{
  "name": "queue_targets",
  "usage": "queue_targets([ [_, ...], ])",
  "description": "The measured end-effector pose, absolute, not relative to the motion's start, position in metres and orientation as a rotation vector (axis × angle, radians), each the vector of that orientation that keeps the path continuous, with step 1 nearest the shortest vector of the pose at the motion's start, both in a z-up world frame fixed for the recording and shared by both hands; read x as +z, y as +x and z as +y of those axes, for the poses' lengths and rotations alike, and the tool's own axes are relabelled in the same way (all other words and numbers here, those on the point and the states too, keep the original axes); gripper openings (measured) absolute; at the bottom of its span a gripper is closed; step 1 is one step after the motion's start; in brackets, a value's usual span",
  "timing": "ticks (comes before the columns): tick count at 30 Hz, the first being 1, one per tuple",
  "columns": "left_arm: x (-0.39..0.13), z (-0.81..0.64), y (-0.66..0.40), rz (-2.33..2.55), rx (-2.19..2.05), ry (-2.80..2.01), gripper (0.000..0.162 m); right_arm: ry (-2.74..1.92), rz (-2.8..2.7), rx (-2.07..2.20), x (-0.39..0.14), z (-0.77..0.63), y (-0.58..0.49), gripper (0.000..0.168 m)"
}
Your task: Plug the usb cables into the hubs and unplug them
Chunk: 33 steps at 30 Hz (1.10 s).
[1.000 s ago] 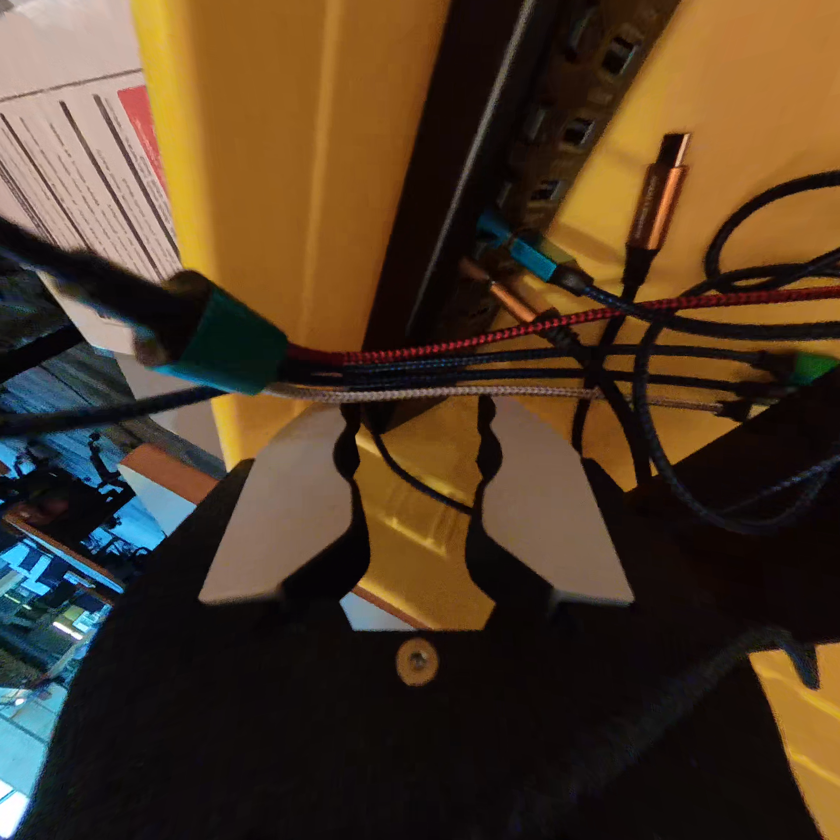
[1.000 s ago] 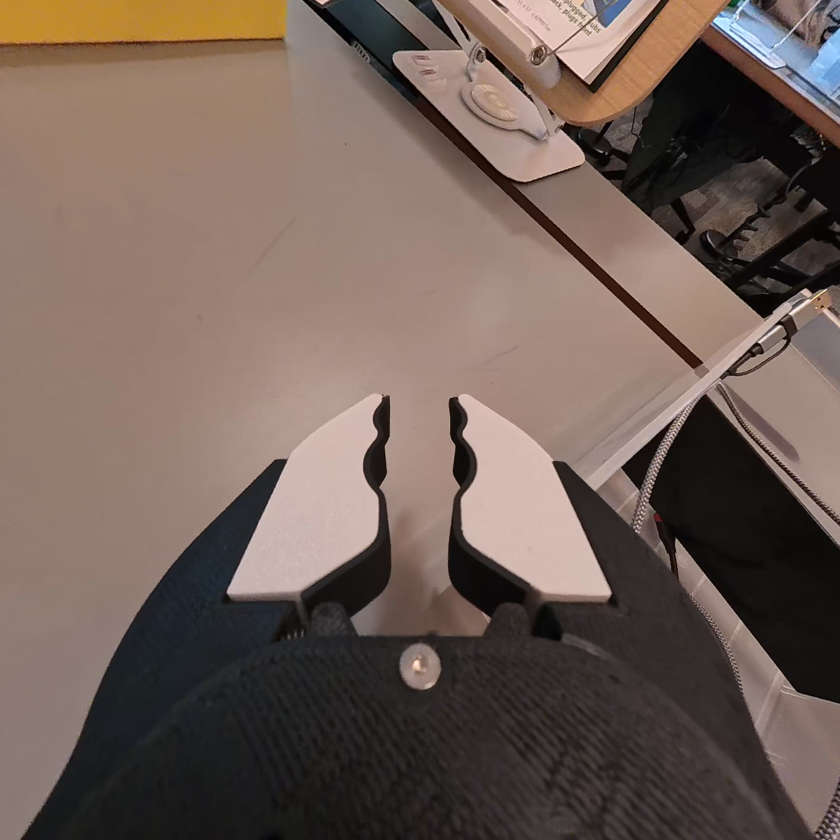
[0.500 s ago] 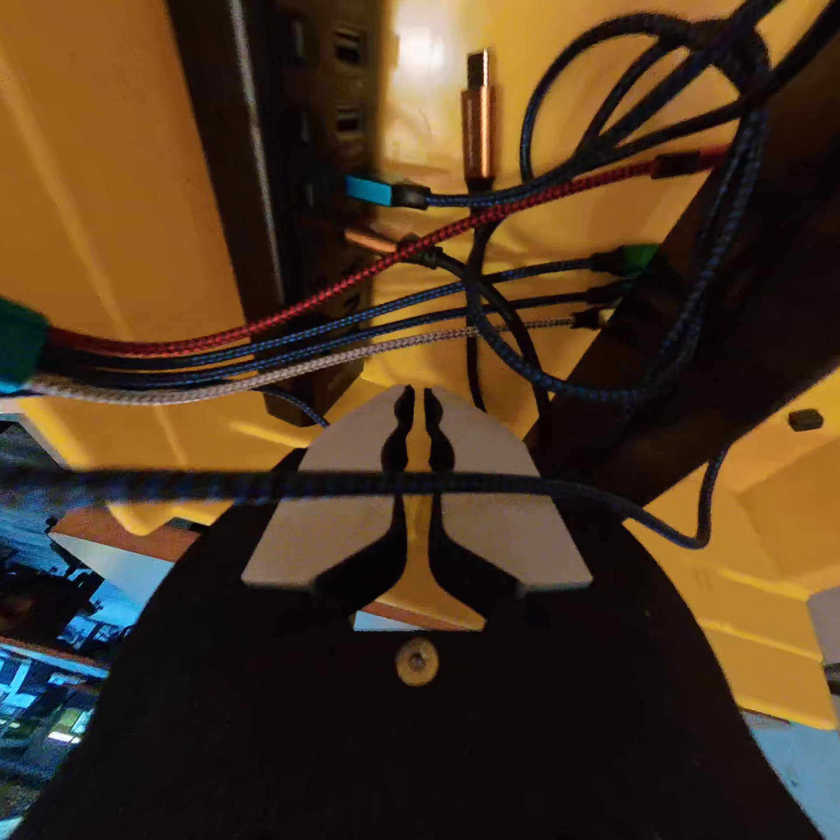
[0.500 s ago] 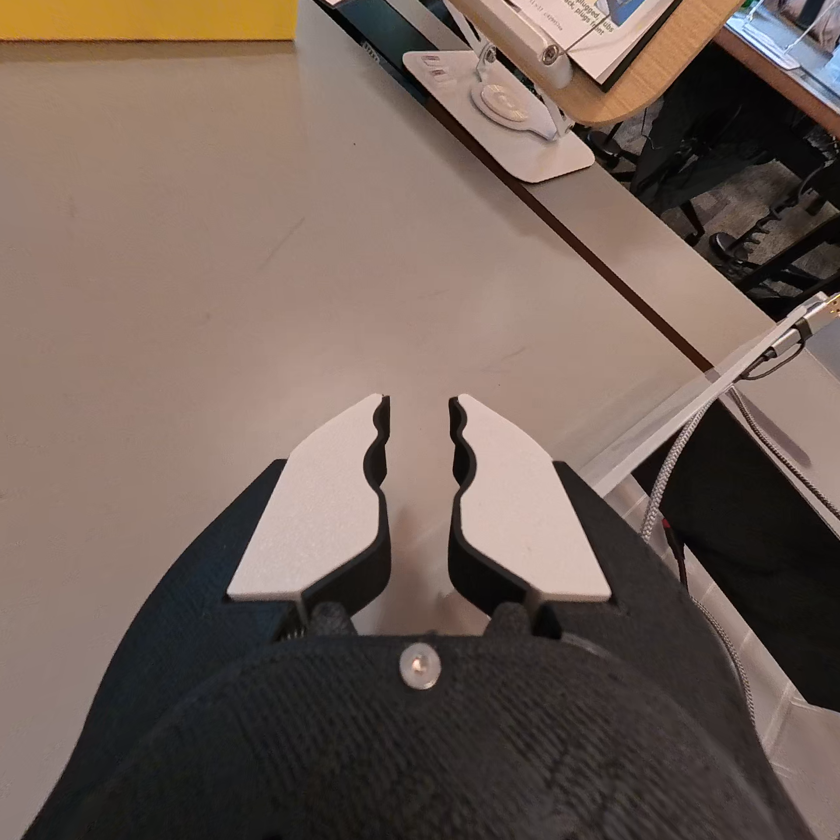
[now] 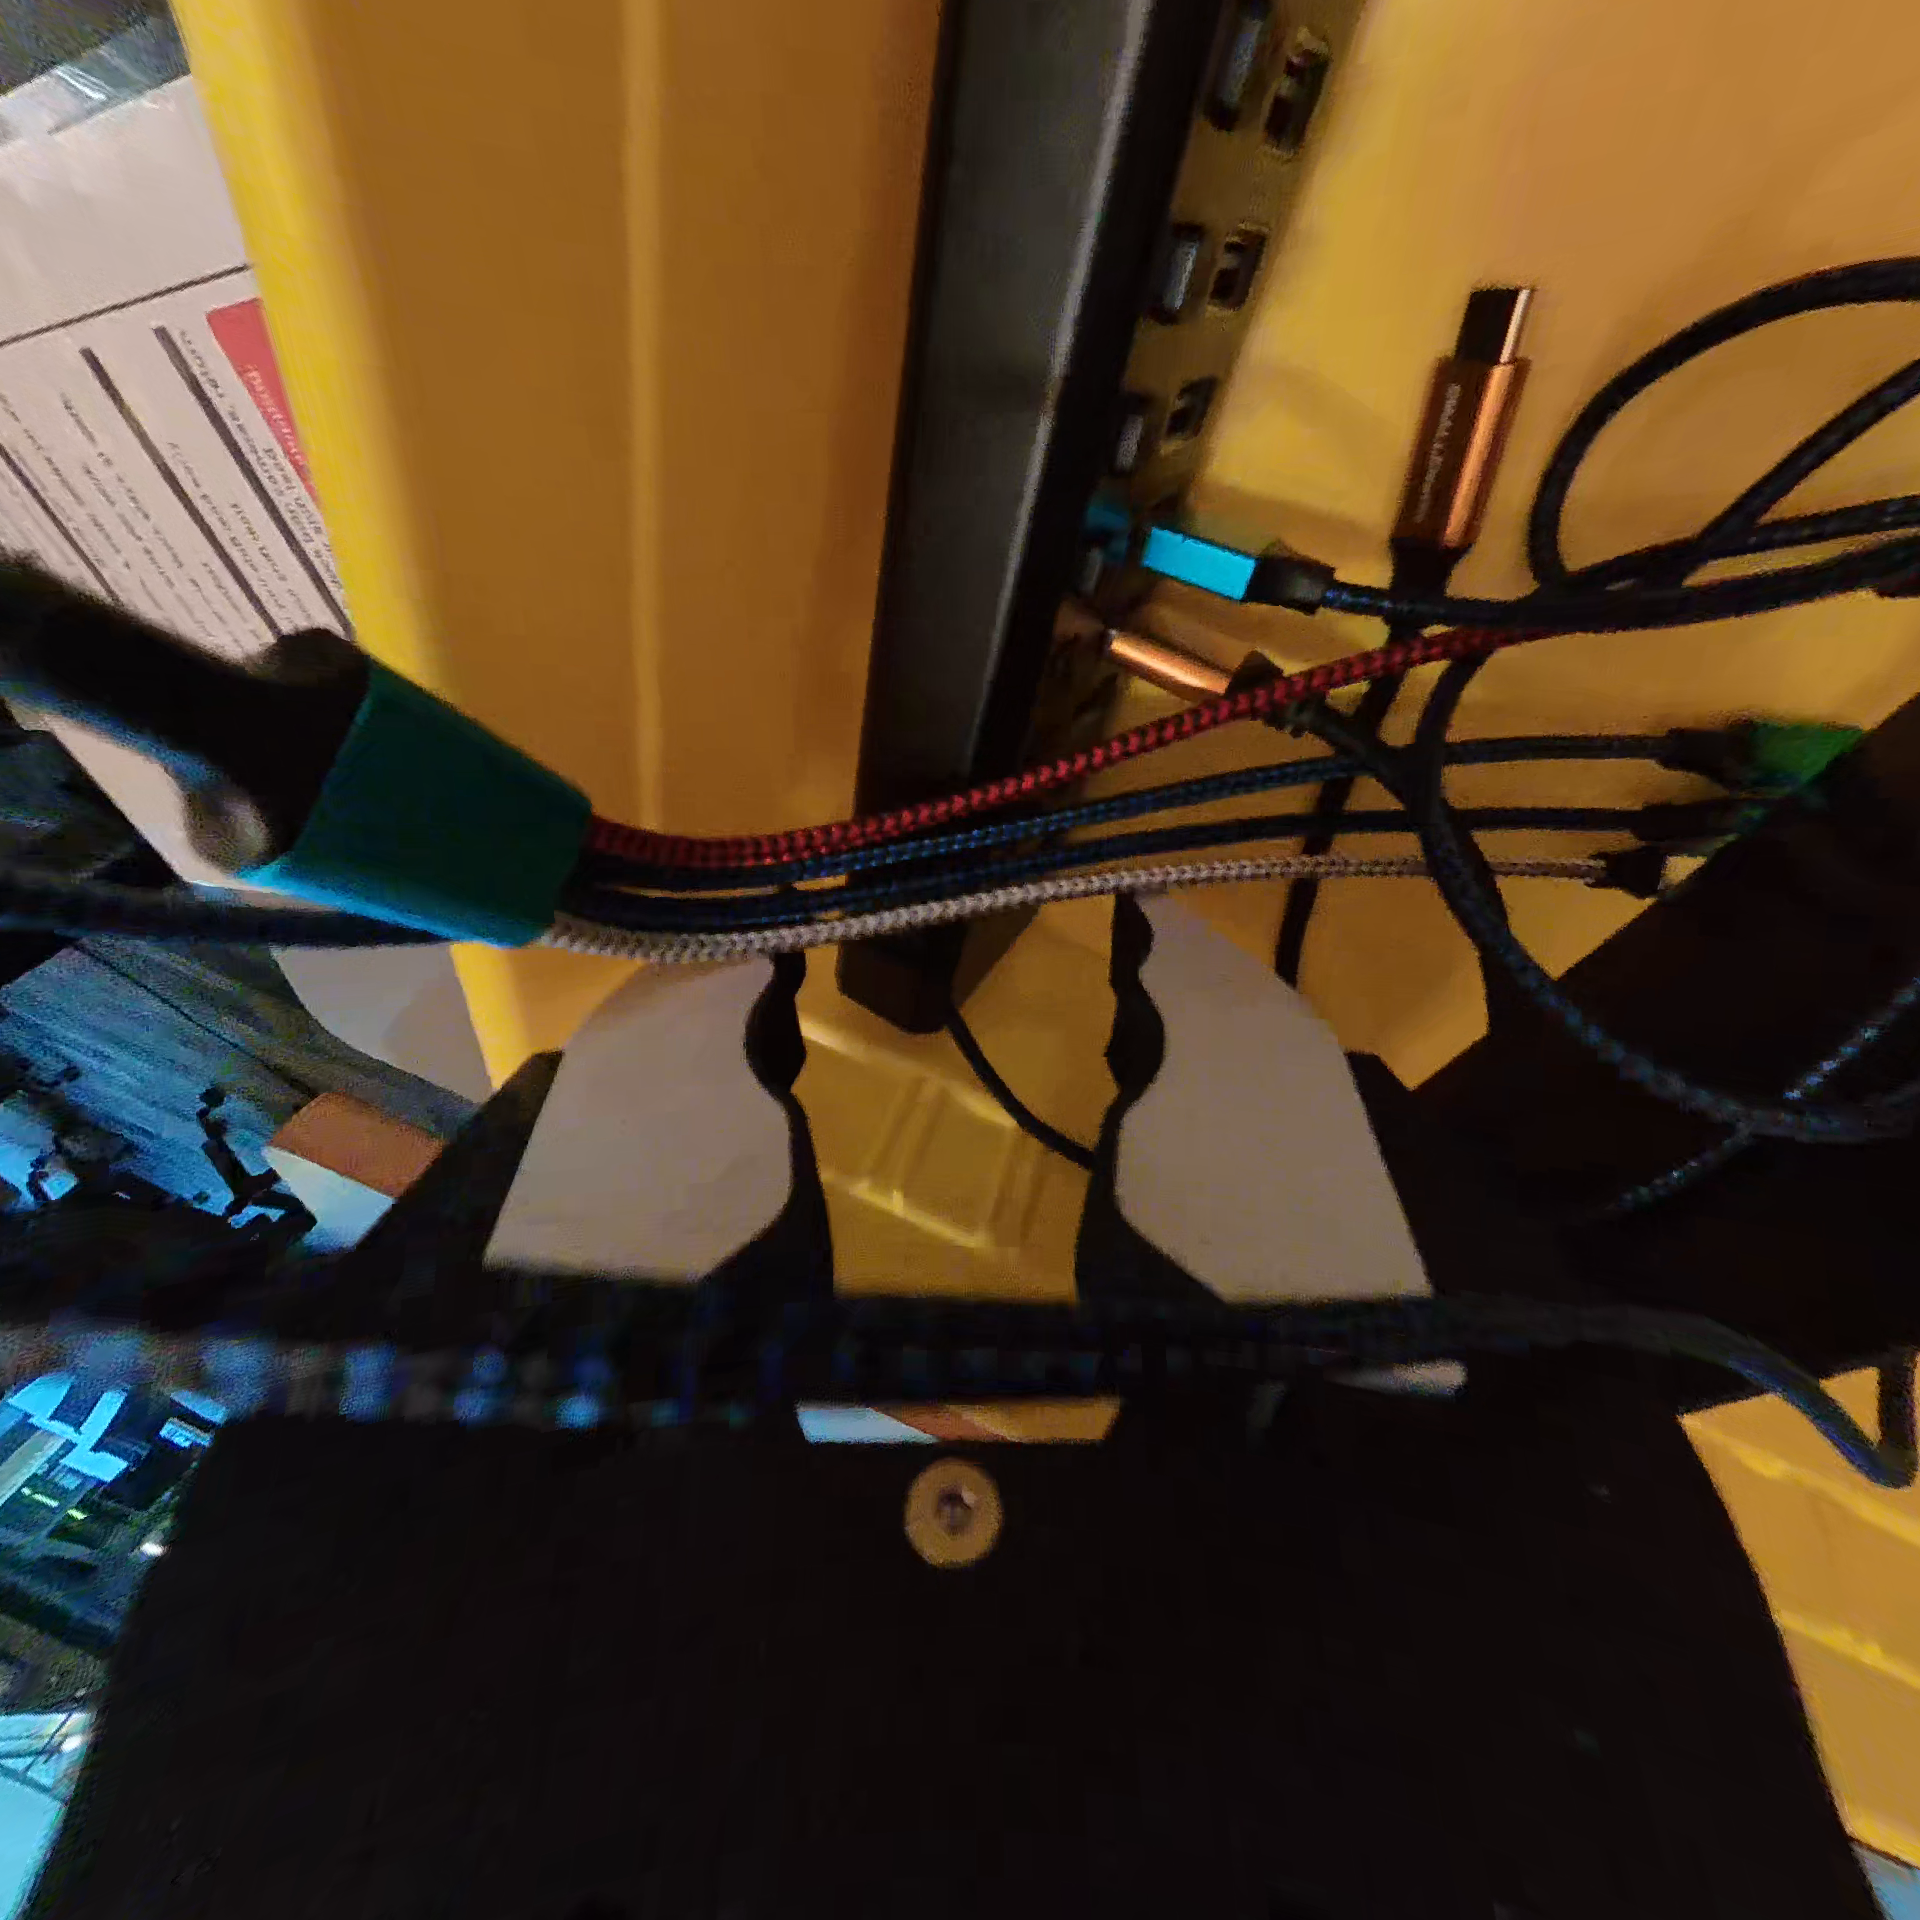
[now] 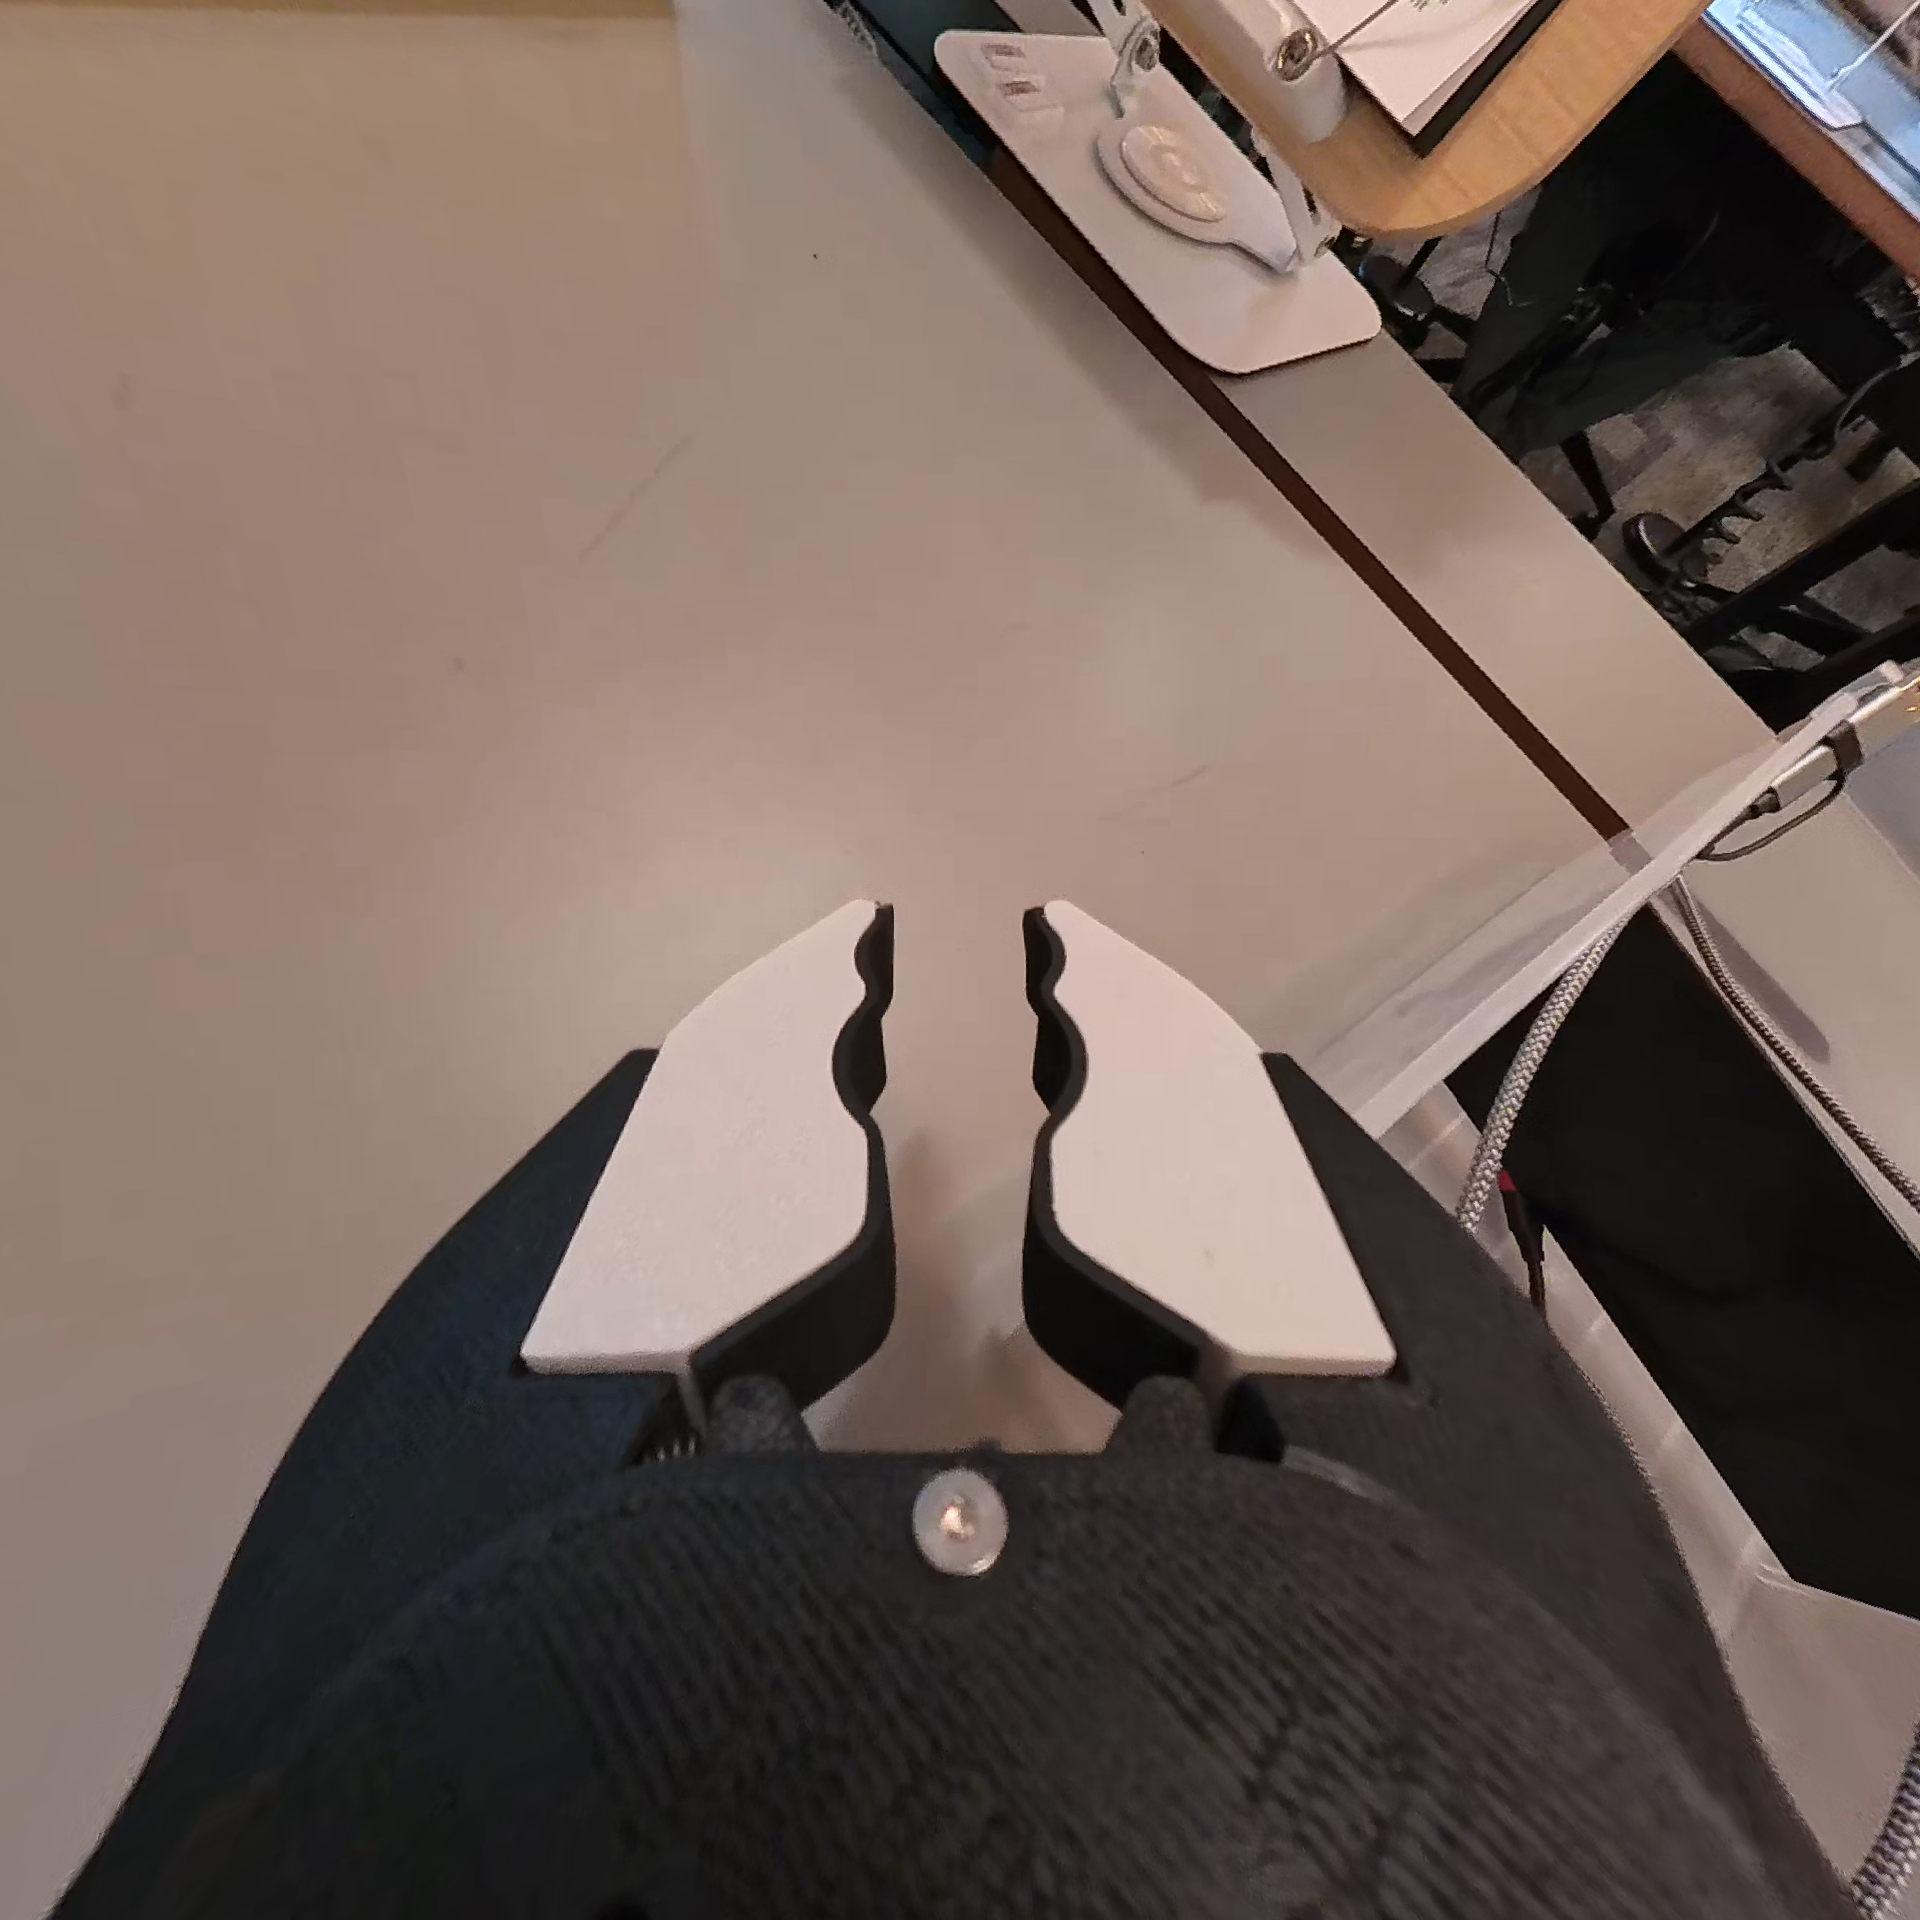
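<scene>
Left wrist view: dim, warm orange-yellow cast, deep blacks w/ little detail in the left gripper [image 5: 951,1049] body. Blue-white daylight leaks in at lower left, blown out. Motion blur across most of frame; dark braided cable [image 5: 727,1351] close to lens is badly smeared, green sleeve [image 5: 436,821] soft too. Right wrist view: bright, even, diffuse light, sharp focus, faint soft shadows on the grey table [image 6: 416,520]. Fisheye bending at edges in both.

I count one black hub [image 5: 997,436] with two plugs seated in it, one blue [image 5: 1195,561] and one copper [image 5: 1164,665]. One more copper plug [image 5: 1460,447] lies loose. Four braided cables fan from one green splitter [image 5: 436,821].
</scene>
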<state>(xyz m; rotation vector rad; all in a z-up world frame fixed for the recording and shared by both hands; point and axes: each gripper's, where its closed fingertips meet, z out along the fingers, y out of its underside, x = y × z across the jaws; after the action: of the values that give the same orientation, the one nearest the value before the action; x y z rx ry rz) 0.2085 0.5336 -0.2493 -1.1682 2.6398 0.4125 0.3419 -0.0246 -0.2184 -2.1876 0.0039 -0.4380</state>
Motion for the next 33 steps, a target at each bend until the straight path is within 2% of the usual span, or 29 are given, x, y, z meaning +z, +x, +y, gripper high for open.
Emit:
queue_targets([
  [4, -0.259, 0.528, 0.204, 2.695, 0.405, -1.229, 0.061, -2.182, -0.003, -0.417, -0.220, -0.023, 0.340, 0.023],
  [10, -0.257, 0.534, 0.211, 2.688, 0.464, -1.147, 0.035, -2.199, -0.041, -0.414, -0.225, -0.019, 0.337, 0.023],
  [15, -0.273, 0.527, 0.211, 2.685, 0.390, -1.183, 0.035, -2.160, -0.032, -0.398, -0.220, -0.018, 0.337, 0.023],
  [19, -0.259, 0.528, 0.208, 2.669, 0.485, -1.124, 0.030, -2.118, 0.000, -0.410, -0.209, -0.021, 0.340, 0.023],
  [24, -0.183, 0.515, 0.202, 2.582, 0.522, -1.081, 0.028, -2.066, 0.012, -0.435, -0.192, -0.025, 0.340, 0.024],
  [33, 0.024, 0.456, 0.191, 2.133, -0.049, -1.209, 0.027, -1.967, -0.048, -0.446, -0.160, -0.017, 0.322, 0.024],
])
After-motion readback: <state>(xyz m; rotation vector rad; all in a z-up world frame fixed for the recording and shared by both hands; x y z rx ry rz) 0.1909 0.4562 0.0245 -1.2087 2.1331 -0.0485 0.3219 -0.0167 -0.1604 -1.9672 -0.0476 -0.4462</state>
